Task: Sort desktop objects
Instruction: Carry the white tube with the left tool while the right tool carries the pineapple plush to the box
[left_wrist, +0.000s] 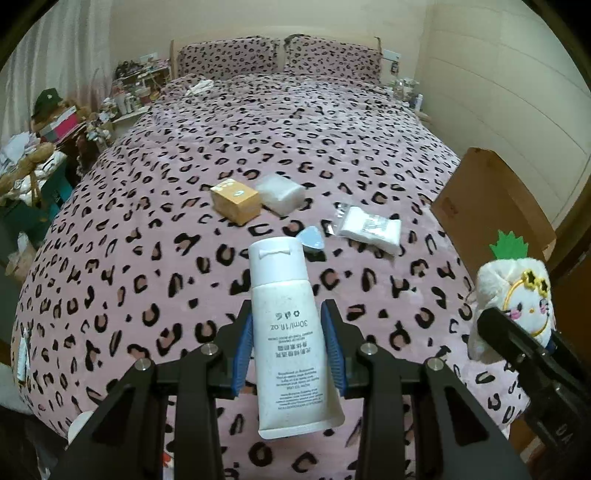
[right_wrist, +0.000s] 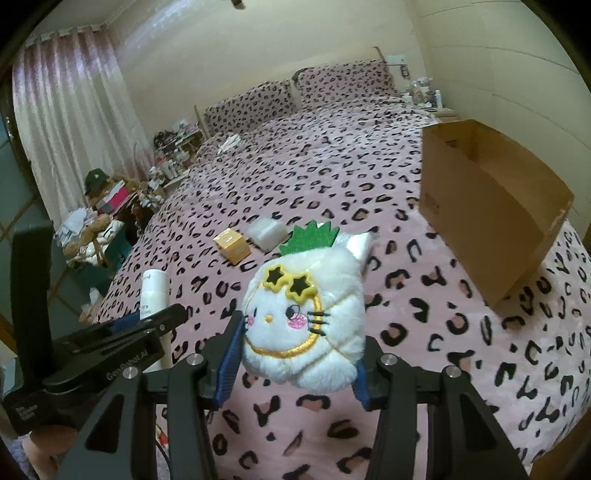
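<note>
Left wrist view shows the left tool (left_wrist: 288, 354) pinching a white tube (left_wrist: 286, 325) between its blue pads, cap pointing to 12 o'clock, held above the bed (left_wrist: 147, 229). At 3 o'clock the right tool (right_wrist: 295, 354) clamps a pineapple plush (right_wrist: 306, 325) by its sides. An open cardboard box (right_wrist: 491, 206) stands at 2 o'clock in the right wrist view and looks the likely target. Both loads should travel level and clear of its near wall before release; the tube, gripped low on its body, may swing. An orange box (left_wrist: 236, 201), clear packet (left_wrist: 281, 192), white pouch (left_wrist: 371, 229) and blue piece (left_wrist: 310, 236) lie at 12 o'clock, unsorted.
</note>
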